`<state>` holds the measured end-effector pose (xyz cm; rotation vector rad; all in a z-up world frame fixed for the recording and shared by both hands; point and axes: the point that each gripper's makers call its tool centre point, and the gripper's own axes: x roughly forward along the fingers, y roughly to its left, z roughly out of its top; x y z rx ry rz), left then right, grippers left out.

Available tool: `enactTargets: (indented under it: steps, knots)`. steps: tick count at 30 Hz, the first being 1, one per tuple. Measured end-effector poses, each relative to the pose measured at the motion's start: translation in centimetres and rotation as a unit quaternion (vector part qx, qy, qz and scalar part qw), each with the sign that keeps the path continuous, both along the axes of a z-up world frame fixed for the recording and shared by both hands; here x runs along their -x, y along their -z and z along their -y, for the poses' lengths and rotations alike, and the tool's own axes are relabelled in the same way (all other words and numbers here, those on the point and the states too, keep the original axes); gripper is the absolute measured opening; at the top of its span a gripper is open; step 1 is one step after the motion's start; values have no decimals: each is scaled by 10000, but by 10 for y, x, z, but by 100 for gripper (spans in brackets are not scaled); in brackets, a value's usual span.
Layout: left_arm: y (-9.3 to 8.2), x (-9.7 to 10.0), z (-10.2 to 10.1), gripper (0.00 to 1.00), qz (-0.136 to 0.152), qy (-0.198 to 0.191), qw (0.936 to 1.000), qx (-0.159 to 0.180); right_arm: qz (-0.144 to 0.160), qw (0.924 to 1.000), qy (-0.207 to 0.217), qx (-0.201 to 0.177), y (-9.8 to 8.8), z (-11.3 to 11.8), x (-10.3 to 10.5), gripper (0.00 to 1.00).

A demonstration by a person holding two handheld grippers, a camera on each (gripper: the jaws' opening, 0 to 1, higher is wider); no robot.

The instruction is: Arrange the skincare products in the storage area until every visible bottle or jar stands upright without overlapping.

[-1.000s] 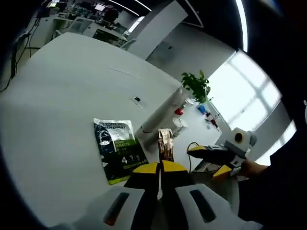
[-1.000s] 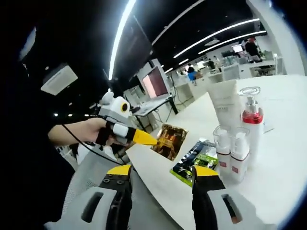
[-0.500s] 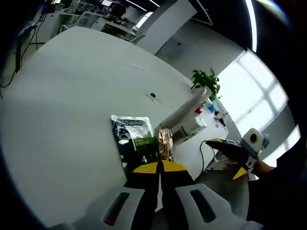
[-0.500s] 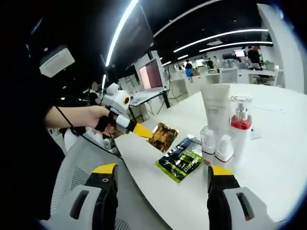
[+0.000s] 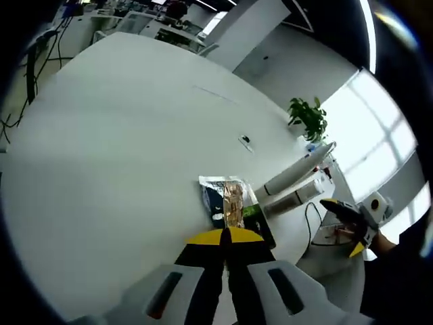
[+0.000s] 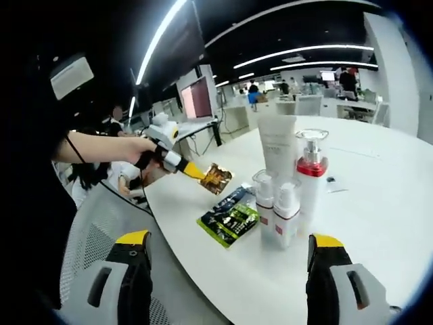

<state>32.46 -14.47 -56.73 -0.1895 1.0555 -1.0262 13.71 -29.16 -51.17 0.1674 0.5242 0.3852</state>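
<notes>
Gold foil sachet [image 6: 216,179] sits clamped in the left tongs [image 6: 201,175] at centre left of the right gripper view, held above a green packet [image 6: 230,221] lying flat on the white counter [image 6: 379,196]. Right tongs [image 6: 226,261] stand wide apart at the bottom. Just right of the packet a white tube [image 6: 277,143], a red-collared pump bottle [image 6: 310,177] and two small bottles [image 6: 276,205] stand upright, touching.

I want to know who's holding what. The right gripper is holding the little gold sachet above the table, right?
Not quite: the left gripper is holding the gold sachet above the table. The right gripper view shows it; the right gripper is open and empty.
</notes>
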Motion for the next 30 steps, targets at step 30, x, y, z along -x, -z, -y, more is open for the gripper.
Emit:
enactTargets:
  steps: [30]
  knots:
    - [44, -31, -3, 2, -88, 182, 9925, -1206, -241, 9995, 209, 47, 11, 5, 1, 99]
